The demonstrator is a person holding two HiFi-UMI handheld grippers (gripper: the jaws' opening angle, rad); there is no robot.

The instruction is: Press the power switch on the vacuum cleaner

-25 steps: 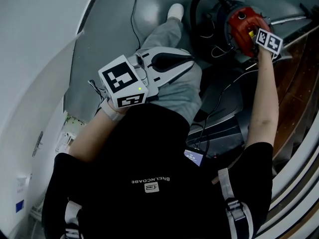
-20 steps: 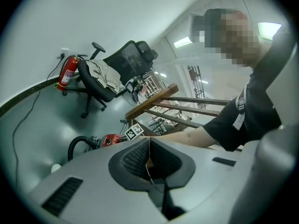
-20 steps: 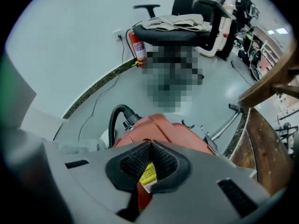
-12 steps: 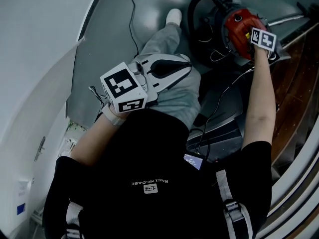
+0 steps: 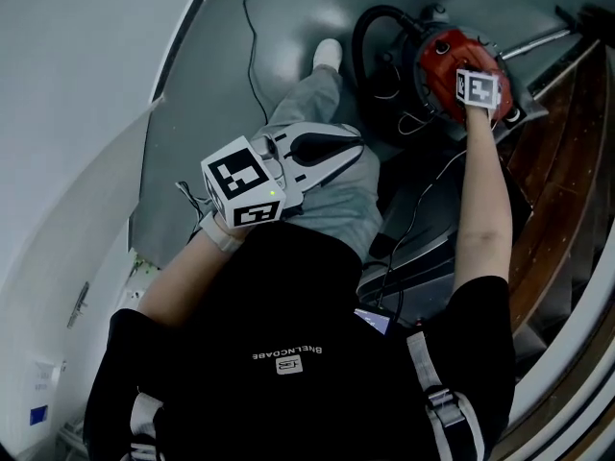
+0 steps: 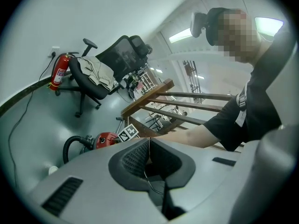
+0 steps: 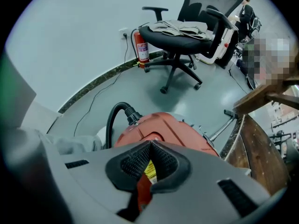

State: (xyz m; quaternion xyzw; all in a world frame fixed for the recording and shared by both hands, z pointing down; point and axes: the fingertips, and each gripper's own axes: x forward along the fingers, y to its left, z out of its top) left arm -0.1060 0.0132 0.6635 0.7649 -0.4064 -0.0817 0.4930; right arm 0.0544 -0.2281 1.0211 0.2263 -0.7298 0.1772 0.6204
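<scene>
Grey floor [image 5: 221, 75] fills the head view; the red vacuum cleaner [image 5: 444, 60] sits on it at the top right, its black hose [image 5: 368, 36] looped to its left and a wooden frame [image 5: 562, 152] just beside it on the right. The right gripper [image 5: 473, 83], arm stretched out, is down over the red shell, its marker cube [image 5: 479, 88] covering the spot beneath, so the switch itself cannot be made out. The left gripper [image 5: 351, 147] is held back over the person's grey-trousered leg [image 5: 332, 198], well apart from the machine. From the left gripper view, its fingers [image 6: 135, 157] are closed tip to tip with nothing held, and the vacuum cleaner shows small and far beyond them, with an office chair [image 6: 110, 62] and a fire extinguisher [image 6: 58, 72] further back by the wall. From the right gripper view, the fingers [image 7: 135, 161] are likewise shut together and empty, their joined tips set against the top of the red shell, with a yellow label [image 7: 149, 171] showing behind the pads; whether the tips are touching it or just above it I cannot tell. Judging from this, the reach is done and the closed tips are placed as a pressing point; what is left is the push itself, or its release, and nothing shows whether the machine is running
</scene>
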